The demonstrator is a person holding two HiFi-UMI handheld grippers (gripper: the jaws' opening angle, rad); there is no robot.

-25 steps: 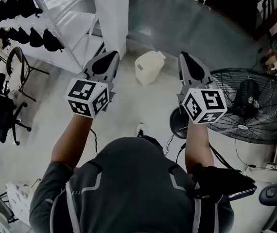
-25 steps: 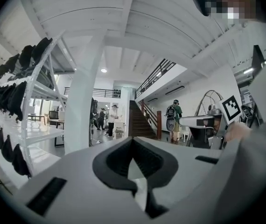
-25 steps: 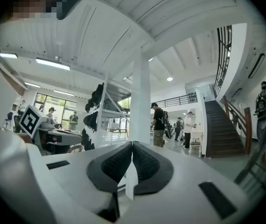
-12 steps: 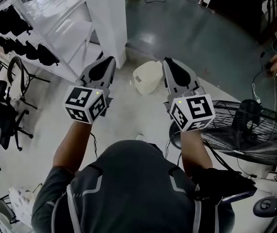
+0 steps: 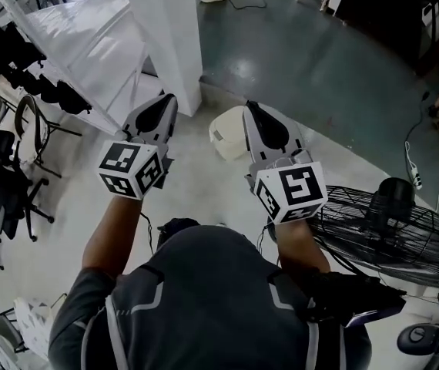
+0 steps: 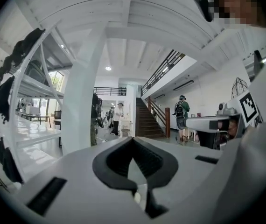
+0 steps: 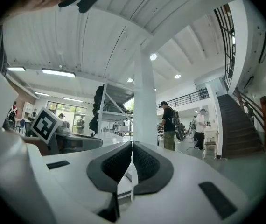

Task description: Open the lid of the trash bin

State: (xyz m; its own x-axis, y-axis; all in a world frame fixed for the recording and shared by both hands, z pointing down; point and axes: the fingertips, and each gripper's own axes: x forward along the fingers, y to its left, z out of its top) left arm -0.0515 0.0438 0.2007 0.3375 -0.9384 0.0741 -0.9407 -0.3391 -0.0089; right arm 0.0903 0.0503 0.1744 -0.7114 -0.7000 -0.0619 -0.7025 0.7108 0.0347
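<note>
step in hand – approach, as judged: the lid is not yet touched. the cream plastic trash bin [image 5: 224, 133] stands on the pale floor [image 5: 196, 195] ahead of the person, near the foot of the white square pillar [image 5: 165, 29]. its lid looks closed. the right tongs [image 5: 252, 108] overlap its right side in the head view, so contact cannot be told there; the right gripper view shows no bin at the jaws.

state of the tongs:
- left tongs [image 5: 165, 99]: jaws together, the dark pads [image 6: 116, 160] meeting at the tip, nothing between them.
- right tongs: jaws together, nothing between them.

both point level, well above the bin.

next move, as judged: lower one of the tongs to the lid's edge, then either part the jaws to take the rim or hook a closed tip under it and lift – the hinge side cannot be made out.

count: one trash bin, two tongs, one pillar, one black wire-guard floor fan [image 5: 404, 237] to the right.
</note>
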